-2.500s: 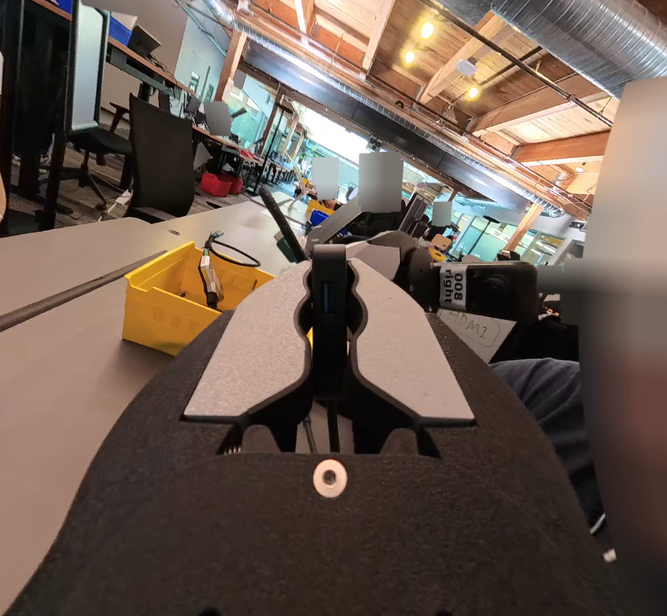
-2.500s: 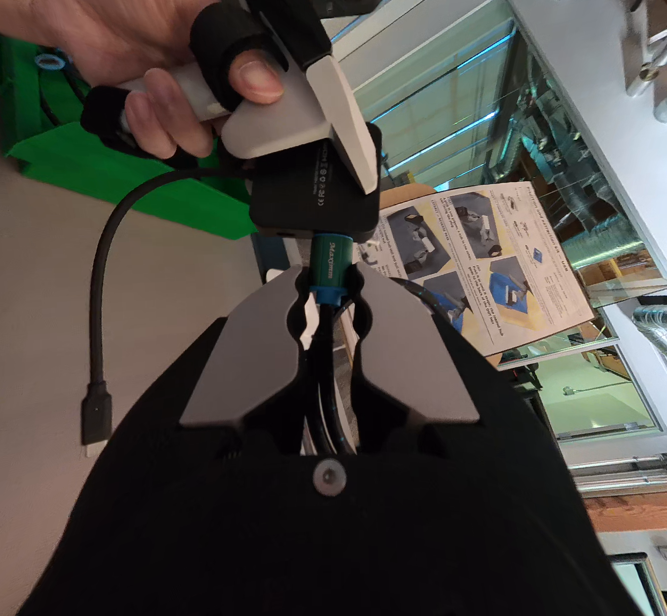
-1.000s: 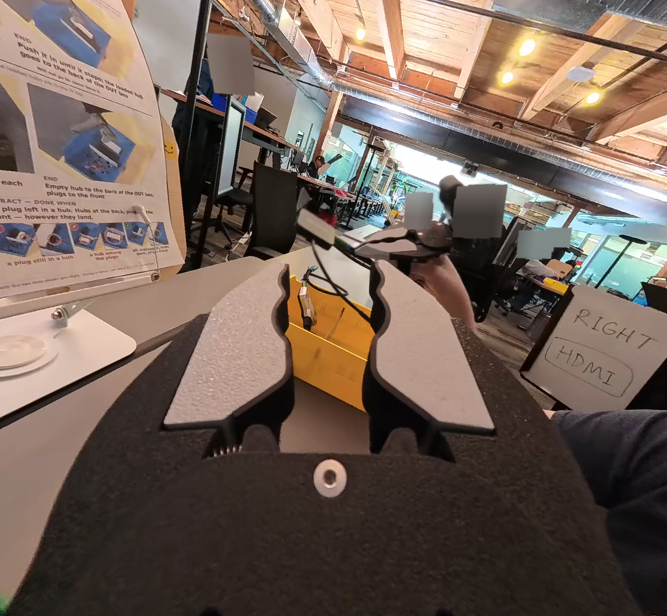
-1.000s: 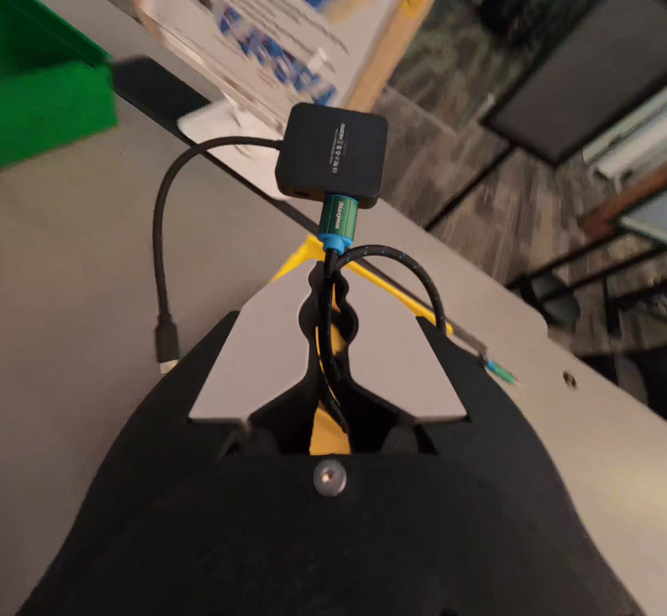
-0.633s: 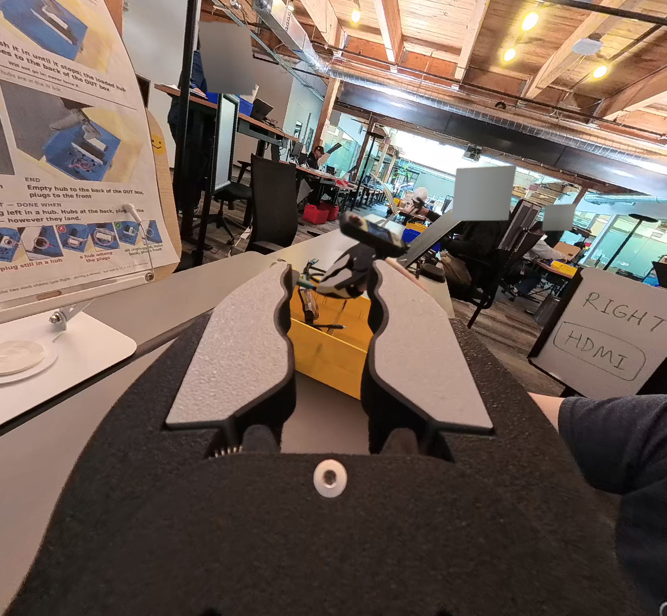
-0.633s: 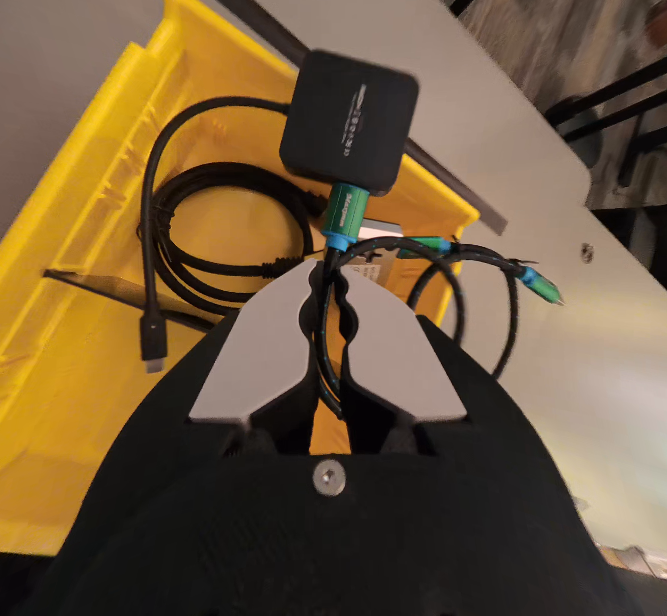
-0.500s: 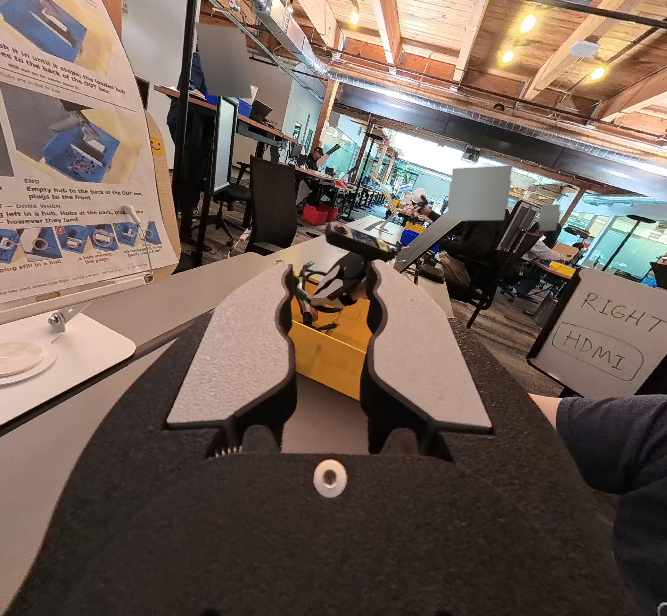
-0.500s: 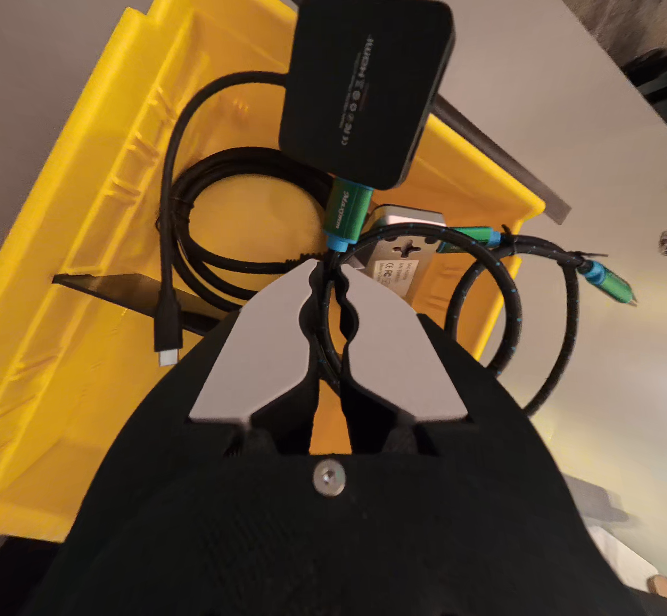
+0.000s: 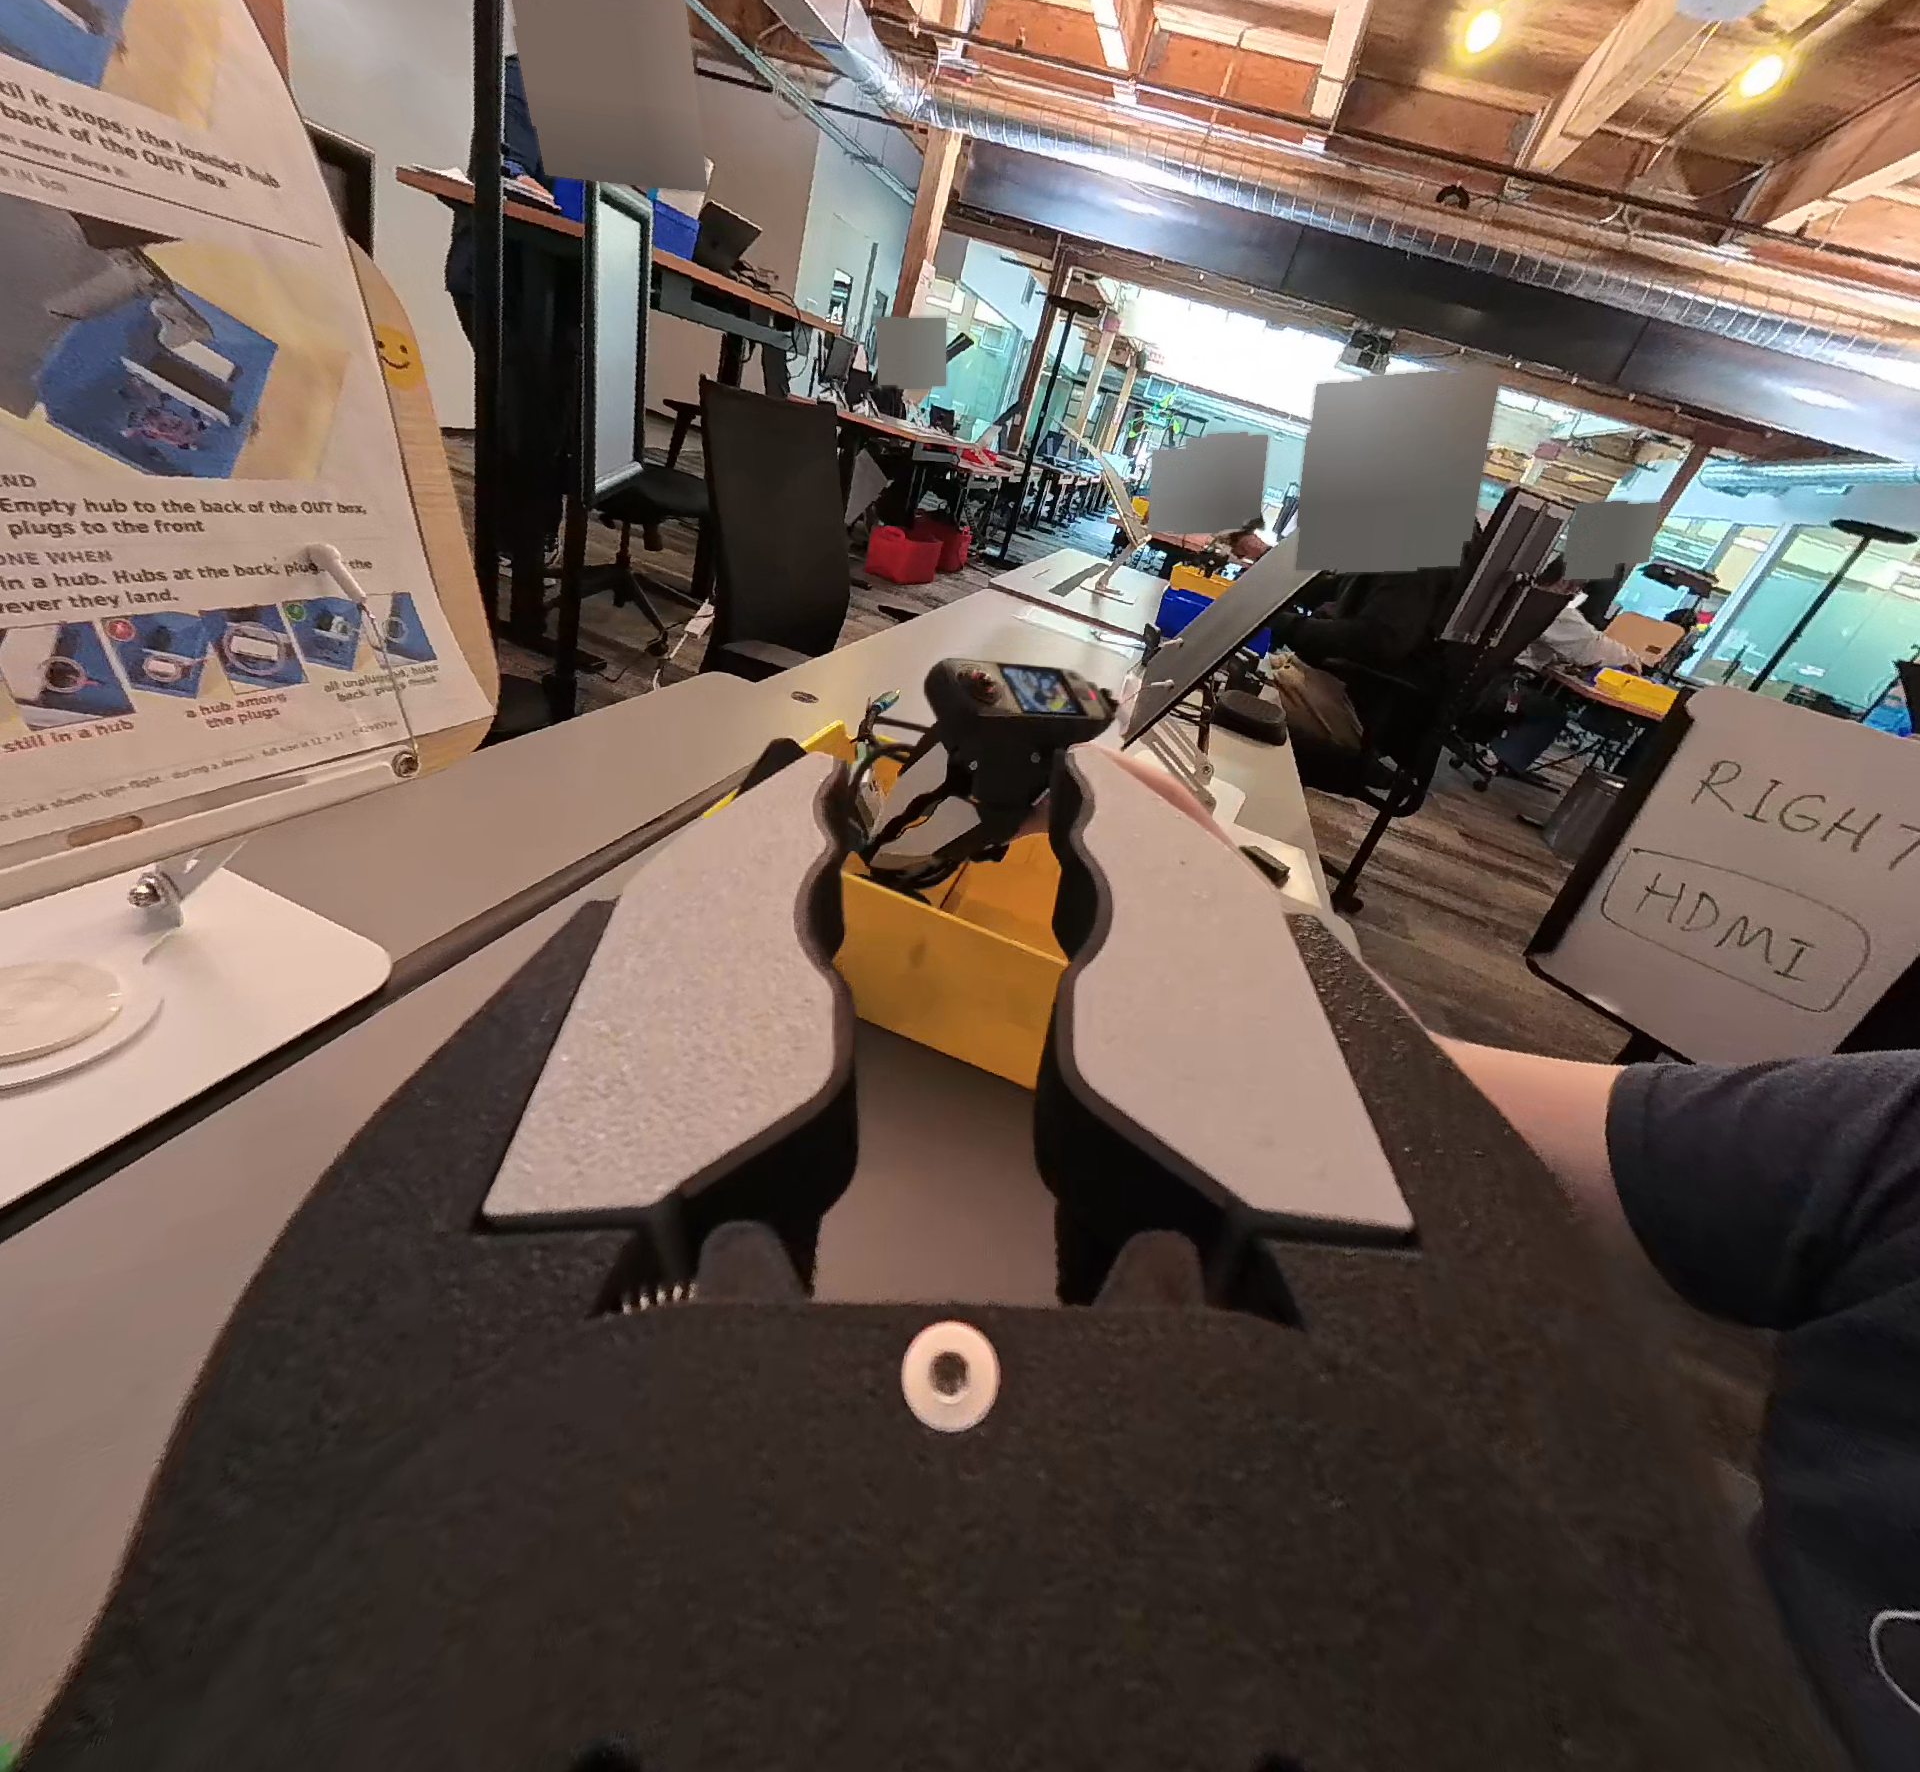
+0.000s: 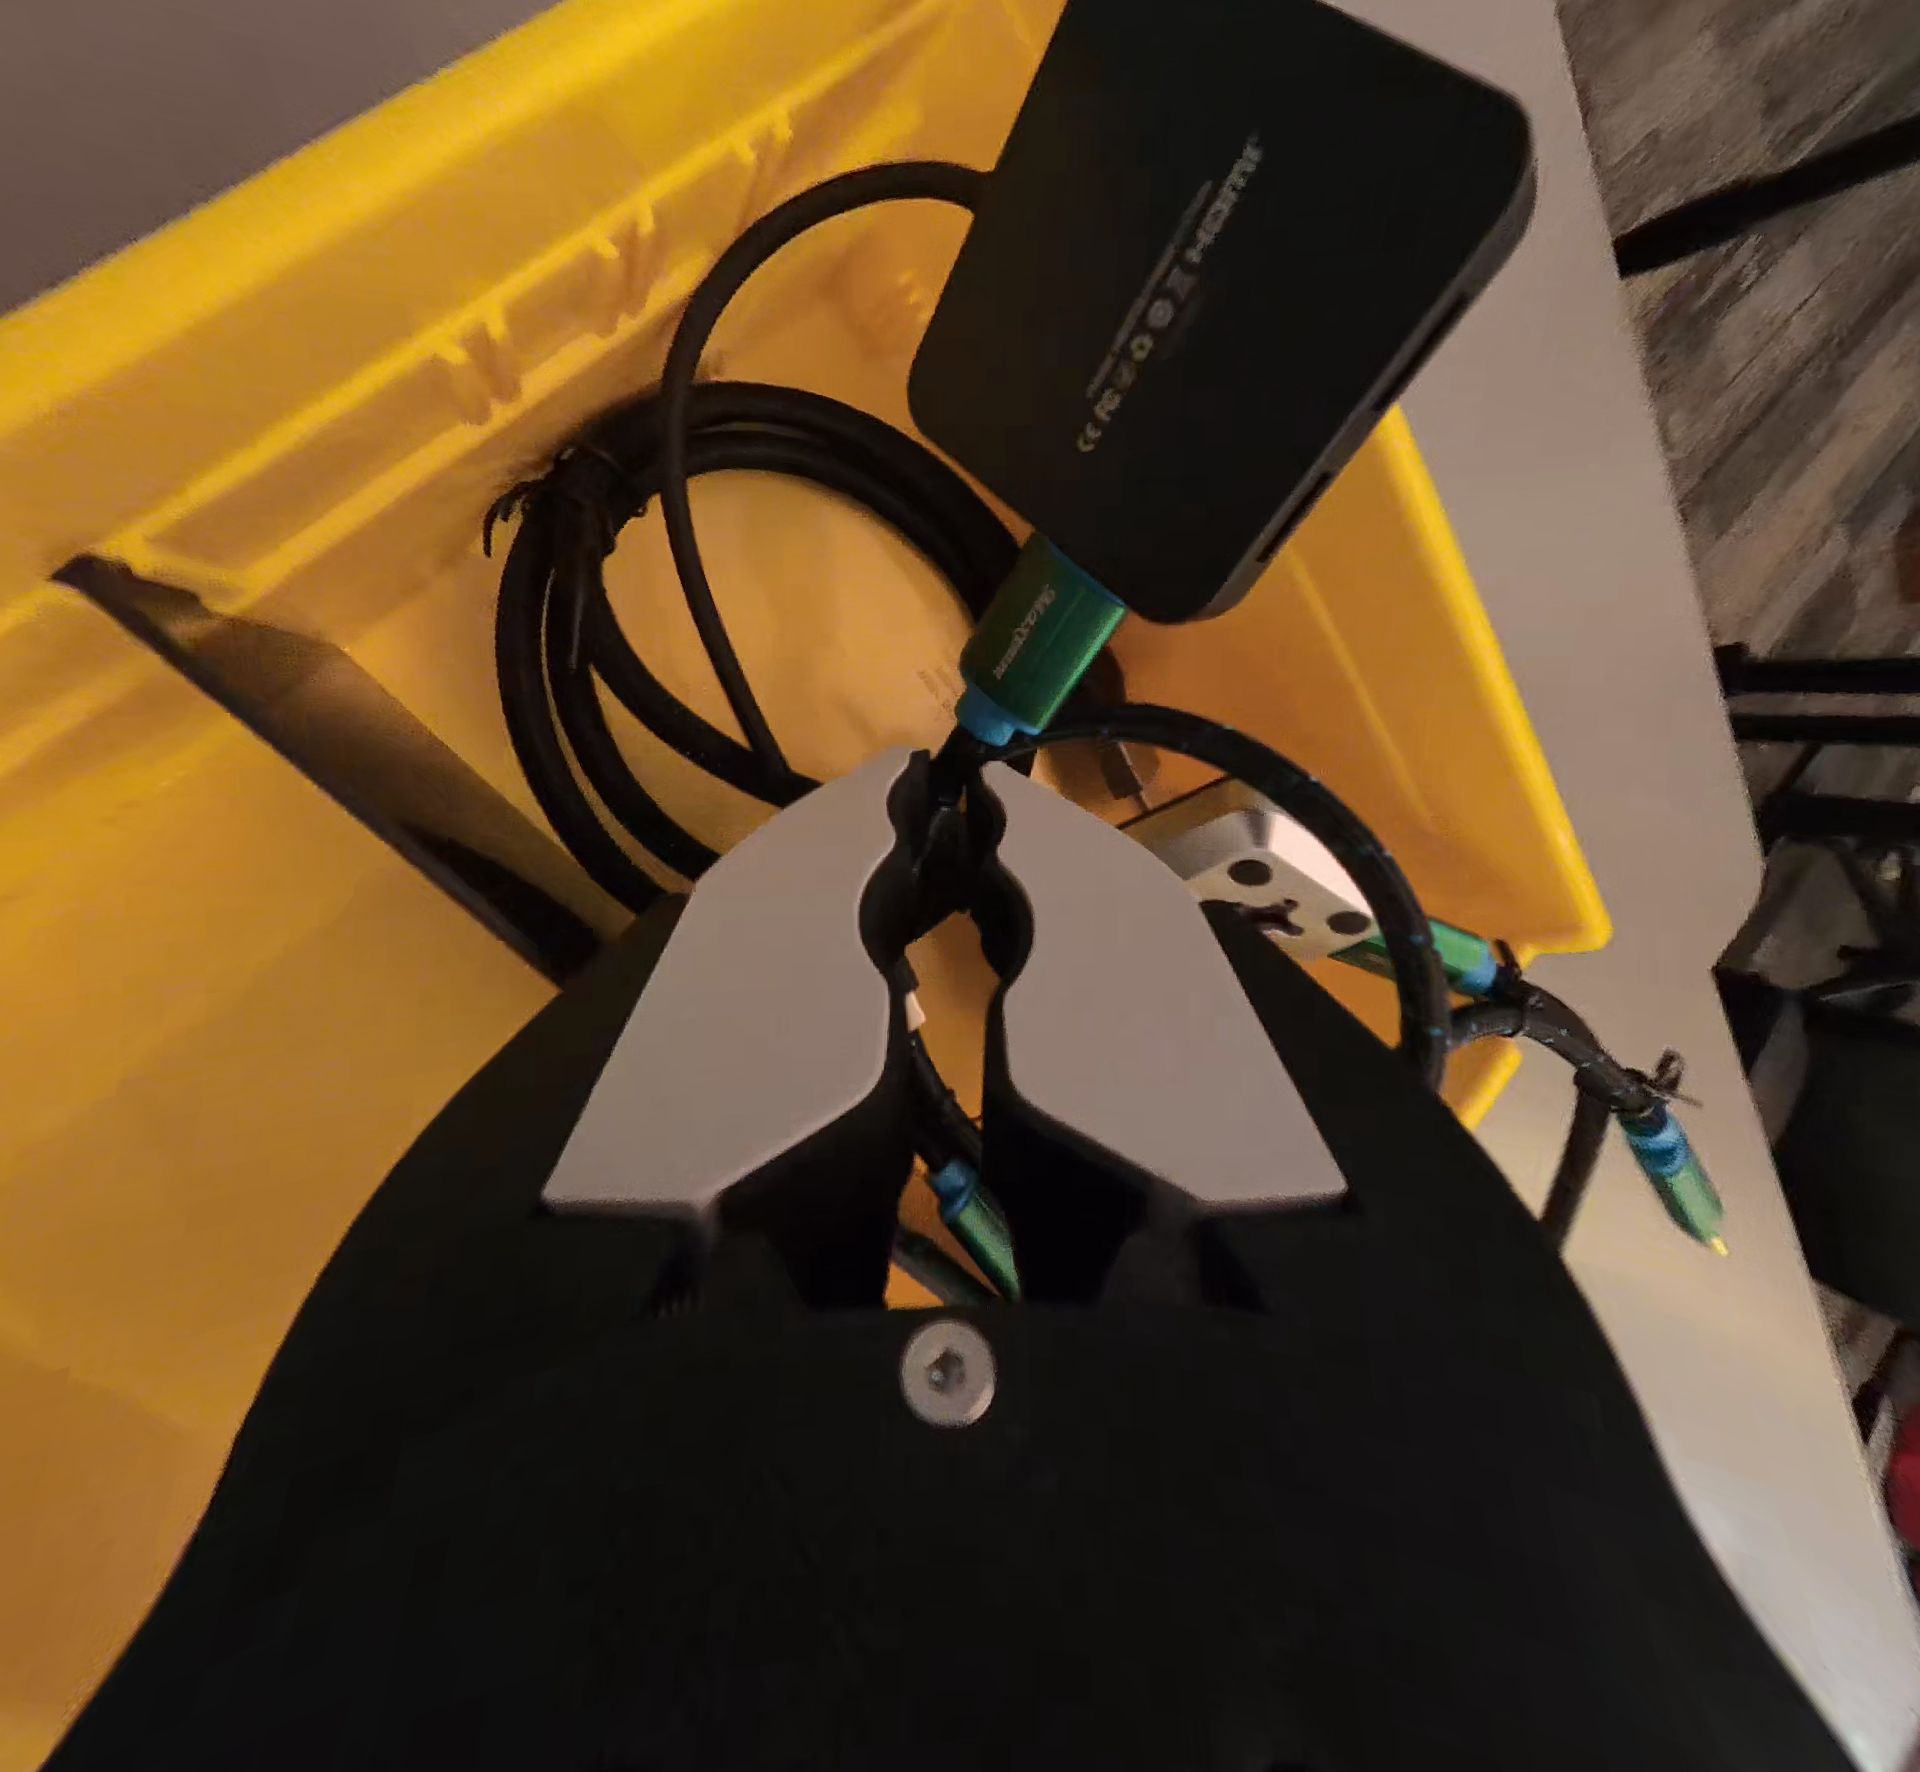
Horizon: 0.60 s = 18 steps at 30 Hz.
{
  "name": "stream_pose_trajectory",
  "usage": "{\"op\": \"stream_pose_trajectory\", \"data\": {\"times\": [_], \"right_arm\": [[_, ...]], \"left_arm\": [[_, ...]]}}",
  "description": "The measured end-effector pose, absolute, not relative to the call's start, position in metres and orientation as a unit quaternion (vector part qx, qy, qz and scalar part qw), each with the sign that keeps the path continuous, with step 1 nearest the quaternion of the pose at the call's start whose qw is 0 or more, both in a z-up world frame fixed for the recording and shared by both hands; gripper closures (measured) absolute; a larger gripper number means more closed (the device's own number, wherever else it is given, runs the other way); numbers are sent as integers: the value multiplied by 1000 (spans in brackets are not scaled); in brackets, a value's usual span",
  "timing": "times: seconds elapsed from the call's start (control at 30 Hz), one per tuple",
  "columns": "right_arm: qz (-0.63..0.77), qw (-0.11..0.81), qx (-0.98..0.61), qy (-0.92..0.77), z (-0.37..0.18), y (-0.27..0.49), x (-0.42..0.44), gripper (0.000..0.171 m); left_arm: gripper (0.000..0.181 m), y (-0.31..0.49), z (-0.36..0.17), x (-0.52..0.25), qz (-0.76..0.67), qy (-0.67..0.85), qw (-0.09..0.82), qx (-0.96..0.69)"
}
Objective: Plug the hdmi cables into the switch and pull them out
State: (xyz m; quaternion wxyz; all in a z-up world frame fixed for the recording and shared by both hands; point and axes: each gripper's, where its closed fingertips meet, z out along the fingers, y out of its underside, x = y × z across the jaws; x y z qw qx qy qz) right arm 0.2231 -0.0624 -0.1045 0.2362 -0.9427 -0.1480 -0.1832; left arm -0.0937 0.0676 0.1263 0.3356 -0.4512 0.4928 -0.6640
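My right gripper (image 10: 951, 777) is shut on the braided HDMI cable (image 10: 1397, 891), just behind its green plug (image 10: 1039, 647). The plug sits in the black switch (image 10: 1216, 268), which hangs from it over the yellow bin (image 10: 312, 320). The switch's own thin black lead (image 10: 707, 351) loops down into the bin. The cable's other green plug (image 10: 1673, 1192) hangs past the bin's right side. My left gripper (image 9: 945, 777) is open and empty, low over the table in front of the yellow bin (image 9: 935, 984). The right gripper's camera (image 9: 1013, 714) shows above the bin.
In the bin lie a coiled black cable (image 10: 561, 600), a silver hub (image 10: 1268, 881) and a black divider (image 10: 312, 735). An instruction sheet on a white stand (image 9: 187, 434) stands at the left. A white sign board (image 9: 1745, 881) stands at the right.
My left gripper let go of the switch, opened and drew back. My right gripper carried the switch, hanging by the plugged cable, over the yellow bin and down toward it.
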Motion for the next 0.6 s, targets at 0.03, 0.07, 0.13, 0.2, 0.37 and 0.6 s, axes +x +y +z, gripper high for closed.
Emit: {"op": "stream_pose_trajectory", "data": {"times": [0.03,0.07,0.13,0.2,0.37,0.6], "right_arm": [[-176,239,-945,-139,-102,-63,223,163],[-172,247,-945,-129,-96,-63,222,160],[-180,280,-936,-113,-73,-67,223,150],[-204,314,-923,-89,-42,-78,226,137],[-242,235,-940,45,-22,-156,245,115],[-142,167,-964,153,-70,-209,258,122]], "left_arm": [[145,72,127,-97,-656,495,341,-456],[145,79,127,-101,-642,498,351,-465],[144,104,125,-114,-584,502,395,-501],[143,145,119,-137,-488,492,456,-558],[143,263,79,-246,-175,382,520,-744],[145,295,-8,-309,-147,350,343,-859]]}}
